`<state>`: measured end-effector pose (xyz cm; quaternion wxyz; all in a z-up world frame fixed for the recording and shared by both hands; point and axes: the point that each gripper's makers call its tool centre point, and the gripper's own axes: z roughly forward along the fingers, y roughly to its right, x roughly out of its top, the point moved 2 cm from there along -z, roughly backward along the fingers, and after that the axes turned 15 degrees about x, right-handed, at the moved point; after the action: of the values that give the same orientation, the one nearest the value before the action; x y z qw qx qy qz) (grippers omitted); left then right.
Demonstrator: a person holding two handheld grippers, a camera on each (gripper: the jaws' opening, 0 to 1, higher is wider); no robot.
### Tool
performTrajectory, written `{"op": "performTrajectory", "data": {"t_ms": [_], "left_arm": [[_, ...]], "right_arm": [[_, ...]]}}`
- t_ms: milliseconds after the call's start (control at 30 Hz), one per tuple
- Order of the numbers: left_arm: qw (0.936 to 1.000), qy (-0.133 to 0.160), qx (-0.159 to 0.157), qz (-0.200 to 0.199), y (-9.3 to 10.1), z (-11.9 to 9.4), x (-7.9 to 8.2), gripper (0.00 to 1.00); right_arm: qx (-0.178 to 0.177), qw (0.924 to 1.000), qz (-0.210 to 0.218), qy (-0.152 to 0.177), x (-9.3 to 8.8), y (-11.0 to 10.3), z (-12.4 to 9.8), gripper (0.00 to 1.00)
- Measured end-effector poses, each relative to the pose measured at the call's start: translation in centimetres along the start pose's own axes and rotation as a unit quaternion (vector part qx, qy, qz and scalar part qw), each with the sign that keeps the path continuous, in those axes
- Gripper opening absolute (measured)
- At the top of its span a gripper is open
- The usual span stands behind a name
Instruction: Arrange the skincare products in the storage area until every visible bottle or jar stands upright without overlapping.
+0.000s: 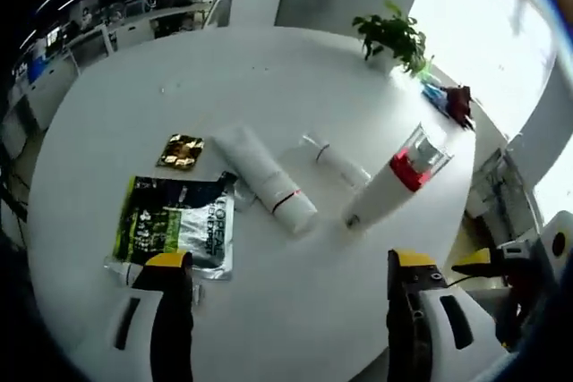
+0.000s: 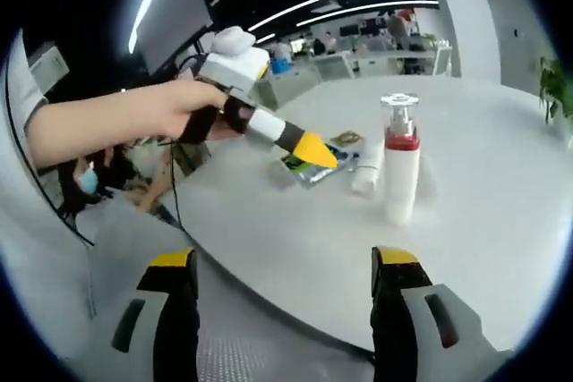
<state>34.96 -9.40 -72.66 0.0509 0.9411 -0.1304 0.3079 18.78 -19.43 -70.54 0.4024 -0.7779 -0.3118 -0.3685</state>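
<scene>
Currently my left gripper (image 1: 291,288), fingers wide and empty, hovers nearest the white squeeze tube (image 1: 265,178) lying flat on the round white bench (image 1: 269,69), its long axis diagonal ahead; right gripper (image 2: 285,288) is equally wide.

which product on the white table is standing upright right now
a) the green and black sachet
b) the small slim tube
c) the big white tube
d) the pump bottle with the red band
d: in the right gripper view the pump bottle with the red band stands on its base on the white table, while the big white tube, small slim tube and sachet lie flat.
</scene>
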Motion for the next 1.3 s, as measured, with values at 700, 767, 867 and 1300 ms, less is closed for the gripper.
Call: {"op": "performTrajectory", "data": {"t_ms": [700,767,867,1300], "left_arm": [[0.9981,-0.046,0.038,-0.014,0.1,8.2,4.6,0.74],[0.9977,-0.052,0.043,-0.011,0.2,8.5,4.7,0.73],[0.9969,-0.058,0.054,0.0,0.2,9.1,5.2,0.71],[0.9898,-0.106,0.094,0.016,-0.3,11.6,6.1,0.61]], "right_arm": [[0.009,0.9998,-0.007,-0.016,-0.1,-0.5,0.2,0.77],[0.01,0.9998,-0.006,-0.015,-0.1,-0.5,0.1,0.76],[0.01,0.9999,-0.003,-0.012,0.0,-0.4,0.1,0.76],[0.005,0.9999,-0.002,-0.014,-0.3,-0.1,0.1,0.75]]}}
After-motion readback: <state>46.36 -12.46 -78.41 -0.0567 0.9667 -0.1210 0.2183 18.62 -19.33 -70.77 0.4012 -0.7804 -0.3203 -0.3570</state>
